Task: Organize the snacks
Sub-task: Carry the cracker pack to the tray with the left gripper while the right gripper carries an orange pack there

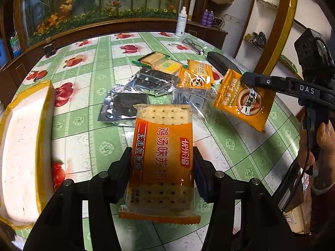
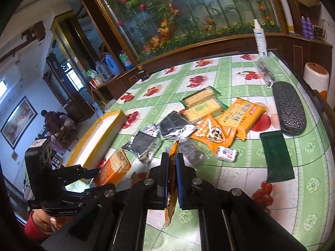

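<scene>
Left gripper (image 1: 162, 159) clamps soda cracker pack (image 1: 162, 146), right gripper (image 2: 172, 161) pinches orange snack packet (image 1: 242, 99), both lifted right of the foam box (image 1: 25, 146). Most snacks unsorted.

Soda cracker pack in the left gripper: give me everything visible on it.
The soda cracker pack is a flat rectangular pouch of glossy film: an orange band with Chinese print and a red logo, clear windows at both ends showing pale, dotted crackers, and crimped end seals. It looks sealed and full. The left gripper clamps its long edges mid-length, holding it lifted above the table, long axis pointing away from the camera. Nothing else touches it.
</scene>
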{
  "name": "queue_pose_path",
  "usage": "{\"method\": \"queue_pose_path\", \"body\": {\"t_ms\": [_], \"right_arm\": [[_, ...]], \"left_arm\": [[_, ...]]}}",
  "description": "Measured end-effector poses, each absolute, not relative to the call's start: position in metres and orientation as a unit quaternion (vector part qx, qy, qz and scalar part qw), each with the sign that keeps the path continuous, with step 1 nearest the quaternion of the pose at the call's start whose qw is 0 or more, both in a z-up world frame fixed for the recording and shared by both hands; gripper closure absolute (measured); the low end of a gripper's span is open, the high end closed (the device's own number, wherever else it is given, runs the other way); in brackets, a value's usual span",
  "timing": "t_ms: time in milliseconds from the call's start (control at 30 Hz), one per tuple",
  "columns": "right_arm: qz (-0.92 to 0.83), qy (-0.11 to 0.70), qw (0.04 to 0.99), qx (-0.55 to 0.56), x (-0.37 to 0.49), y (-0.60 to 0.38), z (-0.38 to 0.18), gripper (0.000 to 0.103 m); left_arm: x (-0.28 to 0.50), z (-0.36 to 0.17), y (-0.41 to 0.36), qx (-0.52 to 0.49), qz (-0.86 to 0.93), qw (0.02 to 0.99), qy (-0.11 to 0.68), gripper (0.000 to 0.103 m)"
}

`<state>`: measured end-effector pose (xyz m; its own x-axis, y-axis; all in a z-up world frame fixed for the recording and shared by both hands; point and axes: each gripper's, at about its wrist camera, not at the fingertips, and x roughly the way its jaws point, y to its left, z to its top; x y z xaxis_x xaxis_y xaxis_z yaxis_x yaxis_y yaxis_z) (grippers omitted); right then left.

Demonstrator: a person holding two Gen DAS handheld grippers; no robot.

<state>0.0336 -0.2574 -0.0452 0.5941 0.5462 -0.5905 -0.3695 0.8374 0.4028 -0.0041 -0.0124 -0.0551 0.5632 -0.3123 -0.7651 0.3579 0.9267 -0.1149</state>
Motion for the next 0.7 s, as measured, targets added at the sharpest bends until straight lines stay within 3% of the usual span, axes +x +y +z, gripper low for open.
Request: {"method": "queue_pose_path", "body": {"t_ms": [400,700], "right_arm": [[0.312,0.362,0.871,0.111,0.046,-0.199,-0.031,0.097],[0.407,0.368,0.83,0.101,0.063,-0.096,-0.029,0.097]], "left_arm": [[-0.017,-0.036,0.043,-0.003,-0.125,0.912,0.39,0.051],[-0.029,-0.042,0.126,-0.048,-0.034,0.92,0.388,0.05]]}}
